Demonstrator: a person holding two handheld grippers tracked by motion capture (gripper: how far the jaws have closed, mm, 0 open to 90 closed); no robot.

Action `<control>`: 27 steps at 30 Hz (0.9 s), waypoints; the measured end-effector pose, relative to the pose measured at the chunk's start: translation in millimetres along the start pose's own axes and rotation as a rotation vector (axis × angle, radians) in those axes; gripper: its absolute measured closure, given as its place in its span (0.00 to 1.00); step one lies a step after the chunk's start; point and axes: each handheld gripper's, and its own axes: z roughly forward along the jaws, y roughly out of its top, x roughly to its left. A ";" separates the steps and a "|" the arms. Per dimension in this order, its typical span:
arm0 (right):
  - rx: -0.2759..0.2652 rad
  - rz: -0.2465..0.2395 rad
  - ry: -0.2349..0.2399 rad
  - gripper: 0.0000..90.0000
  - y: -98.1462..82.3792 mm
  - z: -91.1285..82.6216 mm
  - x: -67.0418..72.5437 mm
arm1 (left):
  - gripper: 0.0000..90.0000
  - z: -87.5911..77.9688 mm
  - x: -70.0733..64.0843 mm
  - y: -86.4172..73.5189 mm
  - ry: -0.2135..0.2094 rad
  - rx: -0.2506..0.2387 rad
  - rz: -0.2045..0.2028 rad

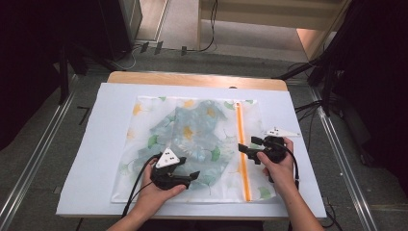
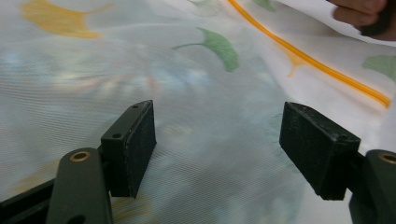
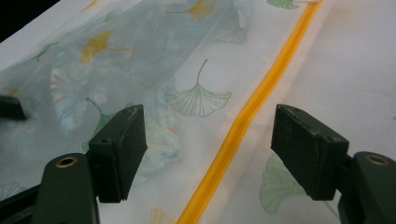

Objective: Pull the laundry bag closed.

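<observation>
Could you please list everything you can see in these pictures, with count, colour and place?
mesh bag: one, white with green and yellow leaf print, flat on the board.
zip: one, orange, along the bag's right side.
folded cloth: one, pale blue-green, inside the bag.
board: one, white, covering the table.
table: one, wooden, far edge showing.
cables: several, black, on the floor beyond.
left claw: one, black, open, over the bag's near part.
right claw: one, black, open, over the zip.
hands: two, holding the claws.
</observation>
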 end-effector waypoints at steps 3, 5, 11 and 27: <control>0.004 0.006 0.002 0.30 -6.1 -7.7 1.8 | 0.30 -10.3 14.4 -4.1 0.028 -0.001 -0.006; 0.003 0.004 0.005 0.30 -10.0 -13.2 3.3 | 0.30 -17.9 24.1 -6.4 0.061 -0.009 -0.014; 0.001 0.001 0.003 0.28 -20.4 -30.0 6.3 | 0.28 -40.6 54.0 -9.7 0.074 -0.053 -0.106; 0.000 0.019 -0.012 0.24 -51.6 -75.0 1.9 | 0.13 -93.2 88.5 -28.4 0.083 -0.012 -0.124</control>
